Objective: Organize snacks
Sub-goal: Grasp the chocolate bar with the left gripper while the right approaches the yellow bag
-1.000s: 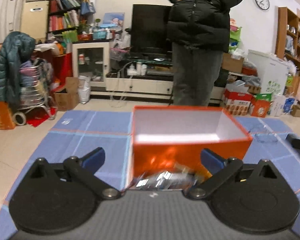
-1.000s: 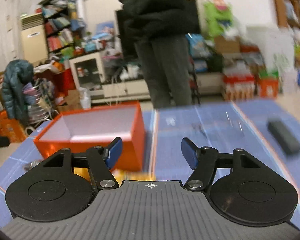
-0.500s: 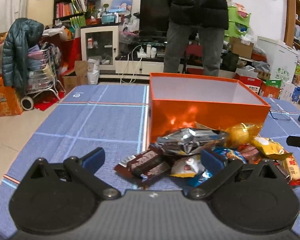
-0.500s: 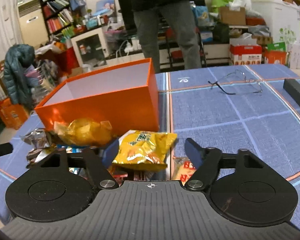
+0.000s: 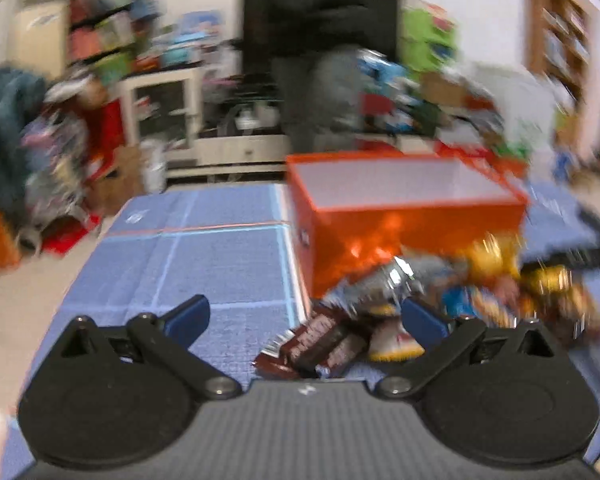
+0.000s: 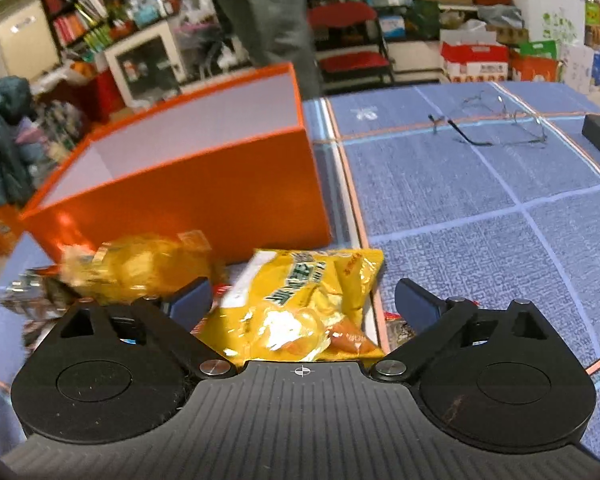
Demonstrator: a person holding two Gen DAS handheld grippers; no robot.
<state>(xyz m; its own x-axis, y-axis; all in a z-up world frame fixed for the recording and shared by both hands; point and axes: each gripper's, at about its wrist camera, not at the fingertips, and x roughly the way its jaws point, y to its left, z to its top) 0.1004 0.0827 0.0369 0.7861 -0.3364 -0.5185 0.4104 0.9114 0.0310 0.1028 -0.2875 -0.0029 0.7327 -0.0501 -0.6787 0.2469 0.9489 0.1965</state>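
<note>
Each handheld gripper, left gripper (image 5: 304, 316) and right gripper (image 6: 302, 300), is matte black plastic: a ribbed centre plate bearing a small white crosshair, two round discs flanking that plate, silver pivot screws, and angled arms ending in dark blue pads (image 6: 190, 298)

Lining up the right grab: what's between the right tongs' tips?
In the right wrist view, a yellow snack bag lies between the open right tongs, not yet gripped.
</note>
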